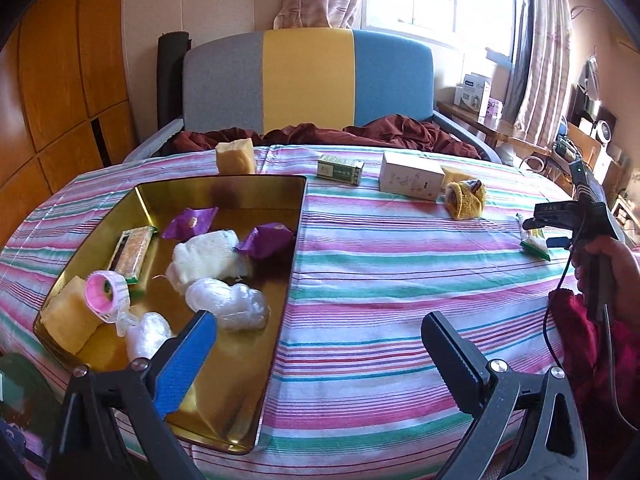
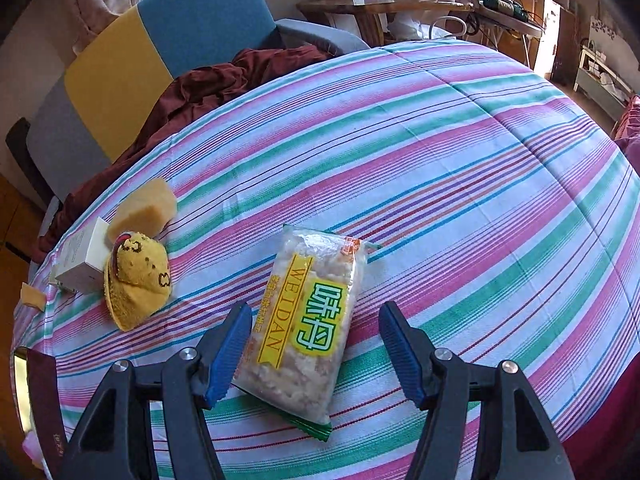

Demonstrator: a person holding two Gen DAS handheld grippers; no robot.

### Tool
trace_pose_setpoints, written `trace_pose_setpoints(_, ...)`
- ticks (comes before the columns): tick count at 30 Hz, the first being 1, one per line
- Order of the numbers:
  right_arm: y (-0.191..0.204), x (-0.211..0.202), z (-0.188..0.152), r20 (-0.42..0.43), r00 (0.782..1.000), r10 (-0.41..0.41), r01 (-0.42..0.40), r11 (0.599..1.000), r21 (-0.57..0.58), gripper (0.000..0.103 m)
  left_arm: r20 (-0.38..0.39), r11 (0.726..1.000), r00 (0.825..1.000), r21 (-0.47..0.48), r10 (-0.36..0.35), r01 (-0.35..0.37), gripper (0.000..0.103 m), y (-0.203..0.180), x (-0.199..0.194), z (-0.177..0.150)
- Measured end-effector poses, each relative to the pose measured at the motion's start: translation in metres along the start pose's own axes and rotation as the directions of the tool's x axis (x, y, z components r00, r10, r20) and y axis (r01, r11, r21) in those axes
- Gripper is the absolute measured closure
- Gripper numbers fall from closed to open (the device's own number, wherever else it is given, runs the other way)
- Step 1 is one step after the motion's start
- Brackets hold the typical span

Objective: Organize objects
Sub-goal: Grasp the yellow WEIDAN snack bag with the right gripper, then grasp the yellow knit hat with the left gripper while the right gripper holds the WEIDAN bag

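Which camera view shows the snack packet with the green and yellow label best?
The right wrist view: the snack packet lies close and whole, label readable, between the open right gripper fingers. In the left wrist view the snack packet is small, far right, partly hidden by that gripper.

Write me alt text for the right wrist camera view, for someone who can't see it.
The open right gripper hovers over a clear snack packet with a yellow and green label, lying on a striped cloth, the packet's near part between the blue pads, untouched. To the left sit a small yellow hat, a yellow sponge and a white box.
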State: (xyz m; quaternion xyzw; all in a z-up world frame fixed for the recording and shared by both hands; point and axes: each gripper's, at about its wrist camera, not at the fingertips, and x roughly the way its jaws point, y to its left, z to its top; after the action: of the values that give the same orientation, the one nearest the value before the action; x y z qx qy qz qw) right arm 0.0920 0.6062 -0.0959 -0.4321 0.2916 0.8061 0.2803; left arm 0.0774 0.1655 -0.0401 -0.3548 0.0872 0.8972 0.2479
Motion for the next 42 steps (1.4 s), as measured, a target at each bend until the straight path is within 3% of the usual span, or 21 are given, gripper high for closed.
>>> trace_pose_setpoints(5, 0.014, 0.004, -0.003, 0.002, 0.999, -0.039, 0.039, 0.996, -0.079, 0.037, -0.011, 0.999, 1.000, 0.036, -0.008, 0.009, 0.000, -0.012, 0.005, 0.001)
trace_pose_setpoints(7, 0.022, 0.006, -0.005, 0.003, 0.998, -0.058, 0.058, 0.990, -0.129, 0.048, -0.013, 0.999, 1.000, 0.043, -0.013, 0.014, 0.000, -0.017, 0.007, 0.003)
trace_pose_setpoints(11, 0.026, 0.003, -0.009, -0.029, 0.998, -0.058, 0.053, 0.986, -0.155, 0.056, -0.019, 0.998, 1.000, 0.051, -0.024, 0.025, 0.000, -0.025, 0.011, 0.005)
trace_pose_setpoints(20, 0.029, -0.004, -0.020, -0.097, 0.993, -0.069, 0.052, 0.985, -0.166, 0.057, -0.060, 0.996, 0.996, 0.061, -0.062, 0.066, 0.000, -0.052, 0.034, 0.025)
trace_pose_setpoints(30, 0.026, -0.006, -0.023, -0.108, 0.993, -0.057, 0.039, 0.985, -0.168, 0.058, -0.135, 0.990, 0.981, -0.008, -0.139, 0.139, 0.000, -0.114, 0.108, 0.085)
trace_pose_setpoints(42, 0.004, -0.010, -0.008, -0.109, 0.994, -0.020, 0.014, 0.998, -0.055, 0.059, -0.108, 0.974, 0.972, 0.064, -0.209, 0.217, 0.000, -0.192, 0.182, 0.122)
